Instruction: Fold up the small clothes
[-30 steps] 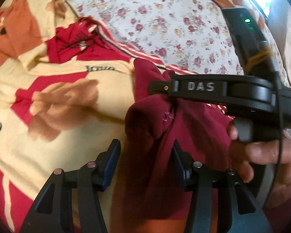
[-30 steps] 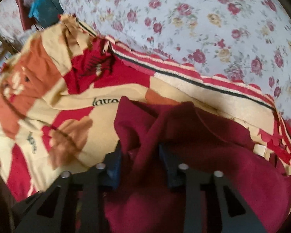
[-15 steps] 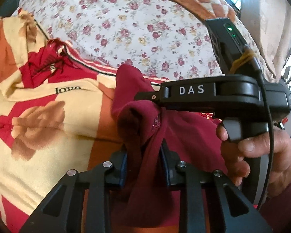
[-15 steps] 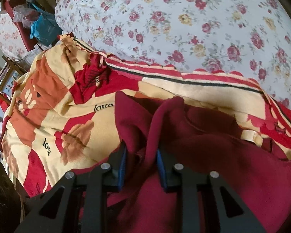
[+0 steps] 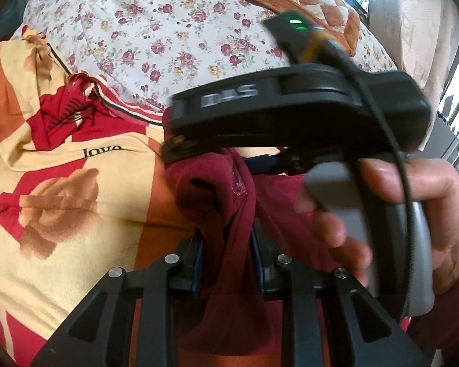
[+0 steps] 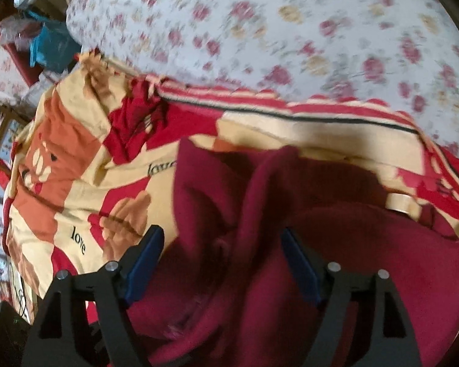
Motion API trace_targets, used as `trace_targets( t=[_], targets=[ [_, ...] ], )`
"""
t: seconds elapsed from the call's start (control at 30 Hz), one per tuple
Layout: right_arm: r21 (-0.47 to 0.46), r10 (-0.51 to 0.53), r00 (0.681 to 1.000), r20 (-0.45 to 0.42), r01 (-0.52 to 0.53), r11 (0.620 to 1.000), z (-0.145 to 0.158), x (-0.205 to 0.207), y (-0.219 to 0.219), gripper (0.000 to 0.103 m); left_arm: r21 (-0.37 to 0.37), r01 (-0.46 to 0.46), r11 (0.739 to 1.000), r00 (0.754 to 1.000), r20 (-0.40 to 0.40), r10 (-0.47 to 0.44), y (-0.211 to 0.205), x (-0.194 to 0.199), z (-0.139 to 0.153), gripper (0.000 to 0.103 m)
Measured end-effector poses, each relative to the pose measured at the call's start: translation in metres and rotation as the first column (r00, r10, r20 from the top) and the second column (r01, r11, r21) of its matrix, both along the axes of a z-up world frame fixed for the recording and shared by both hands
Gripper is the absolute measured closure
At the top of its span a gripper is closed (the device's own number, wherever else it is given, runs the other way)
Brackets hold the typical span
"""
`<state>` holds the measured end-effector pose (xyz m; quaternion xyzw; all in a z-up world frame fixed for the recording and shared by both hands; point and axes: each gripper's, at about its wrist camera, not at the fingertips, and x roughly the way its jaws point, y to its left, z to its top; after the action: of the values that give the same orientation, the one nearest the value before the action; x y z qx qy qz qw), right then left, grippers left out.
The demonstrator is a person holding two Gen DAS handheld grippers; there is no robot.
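Left wrist view: the left gripper (image 5: 228,253) is clamped on a bunched fold of the maroon garment (image 5: 220,202) — soft, limp cloth lying on the patterned blanket (image 5: 61,189). Right wrist view: the right gripper (image 6: 222,260) has just been opening — fingers now wide, cloth loose between them; take hold at an edge.

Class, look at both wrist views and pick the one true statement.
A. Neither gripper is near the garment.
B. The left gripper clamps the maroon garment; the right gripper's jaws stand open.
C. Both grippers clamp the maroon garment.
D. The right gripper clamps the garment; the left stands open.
B: the left gripper pinches a bunch of the maroon garment between its pads, while the right gripper has jaws spread wide, just opened, pads off the cloth.
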<state>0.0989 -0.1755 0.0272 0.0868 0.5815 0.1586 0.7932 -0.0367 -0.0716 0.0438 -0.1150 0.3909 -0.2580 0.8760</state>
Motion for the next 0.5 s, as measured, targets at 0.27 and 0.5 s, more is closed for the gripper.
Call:
trace_targets(
  t=[0.27, 0.5],
  targets=[
    [0.072, -0.026, 0.996, 0.081, 0.02, 0.997, 0.0, -0.018, -0.026, 0.07, -0.001, 0.034, 0.999, 0.999, -0.009, -0.034, -0.003, -0.003, -0.002, 0.098],
    [0.144, -0.03, 0.986, 0.165, 0.006, 0.99, 0.044, -0.048, -0.072, 0.075, 0.022, 0.114, 0.993, 0.993, 0.029, -0.115, -0.037, -0.028, 0.029, 0.103]
  ],
)
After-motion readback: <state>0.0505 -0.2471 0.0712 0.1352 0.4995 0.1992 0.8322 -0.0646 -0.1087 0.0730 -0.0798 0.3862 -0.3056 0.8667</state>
